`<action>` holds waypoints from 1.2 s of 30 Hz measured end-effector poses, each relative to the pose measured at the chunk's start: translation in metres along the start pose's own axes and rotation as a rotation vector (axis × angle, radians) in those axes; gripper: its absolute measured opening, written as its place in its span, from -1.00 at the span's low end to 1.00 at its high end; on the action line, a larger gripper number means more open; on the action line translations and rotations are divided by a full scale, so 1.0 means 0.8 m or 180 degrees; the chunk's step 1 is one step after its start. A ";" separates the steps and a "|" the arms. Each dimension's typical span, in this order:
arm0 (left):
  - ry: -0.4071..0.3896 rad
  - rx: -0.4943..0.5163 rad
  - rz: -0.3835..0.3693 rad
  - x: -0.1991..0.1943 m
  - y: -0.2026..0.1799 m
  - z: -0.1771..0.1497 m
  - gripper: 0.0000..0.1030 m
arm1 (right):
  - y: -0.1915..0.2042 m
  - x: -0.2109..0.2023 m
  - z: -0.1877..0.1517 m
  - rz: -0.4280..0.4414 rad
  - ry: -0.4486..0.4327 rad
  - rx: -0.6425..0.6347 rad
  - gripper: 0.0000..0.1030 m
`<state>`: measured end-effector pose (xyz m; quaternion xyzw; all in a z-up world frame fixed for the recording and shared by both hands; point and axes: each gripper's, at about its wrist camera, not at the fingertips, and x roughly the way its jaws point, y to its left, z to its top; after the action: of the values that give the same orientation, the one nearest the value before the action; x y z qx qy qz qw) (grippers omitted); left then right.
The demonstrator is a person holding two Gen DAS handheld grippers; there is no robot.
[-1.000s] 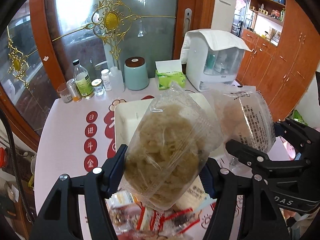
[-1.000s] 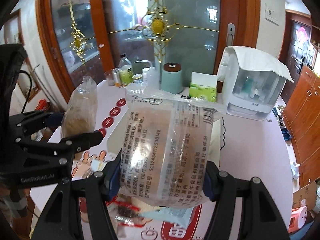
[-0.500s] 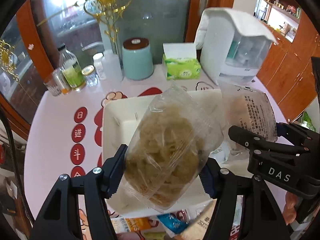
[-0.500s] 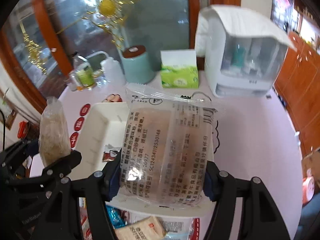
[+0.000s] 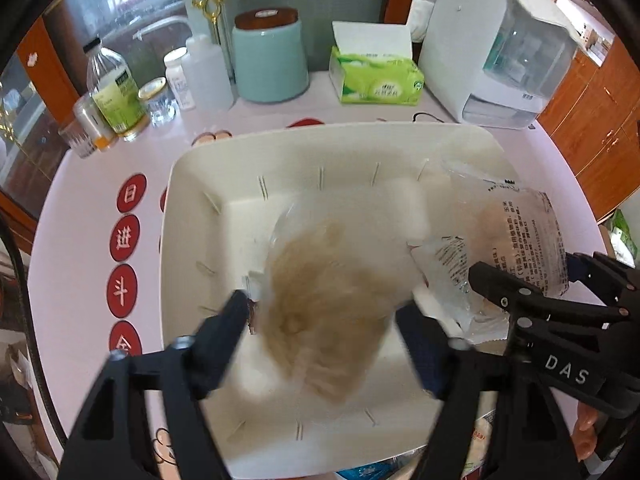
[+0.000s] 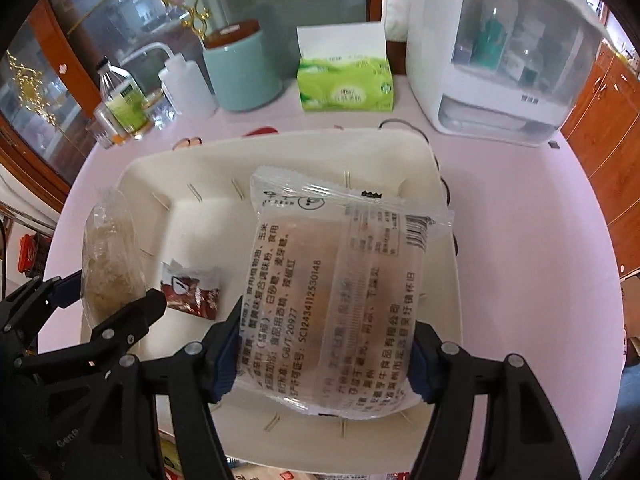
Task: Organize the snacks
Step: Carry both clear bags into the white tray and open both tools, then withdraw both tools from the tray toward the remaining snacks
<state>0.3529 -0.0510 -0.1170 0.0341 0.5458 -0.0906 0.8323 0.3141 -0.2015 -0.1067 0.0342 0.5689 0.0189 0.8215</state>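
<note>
Both grippers are hanging over the cream bin (image 6: 448,280). Left gripper (image 5: 320,320) is showing its fingers spread wide around a blurred bag of pale flaky snack (image 5: 324,312); whether it is gripping or letting go, I cannot tell. Right gripper (image 6: 324,352) is clamping a clear printed packet (image 6: 340,300) above the bin's middle. A small dark red sachet (image 6: 190,294) is lying inside at nine o'clock. Judging by this, the depositing step is underway; next, each bag needs lowering and releasing inside. Tissue box (image 6: 346,88) is sitting at twelve o'clock on the pink surface (image 6: 540,240).
</note>
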 end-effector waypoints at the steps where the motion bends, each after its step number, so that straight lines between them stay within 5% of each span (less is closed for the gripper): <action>1: -0.0001 -0.0030 -0.0029 0.000 0.002 -0.001 0.79 | -0.003 0.003 -0.001 -0.0017 0.0023 0.0031 0.38; 15: -0.0091 -0.0047 -0.0082 -0.030 -0.003 -0.010 0.80 | -0.014 -0.002 -0.009 0.0087 -0.0030 0.0195 0.56; 36: -0.0385 -0.0012 0.0011 -0.115 -0.010 -0.051 0.80 | 0.005 -0.066 -0.038 0.0040 -0.0171 0.0033 0.57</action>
<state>0.2791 -0.0424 -0.0487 0.0280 0.4946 -0.0901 0.8640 0.2670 -0.2005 -0.0675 0.0426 0.5464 0.0201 0.8362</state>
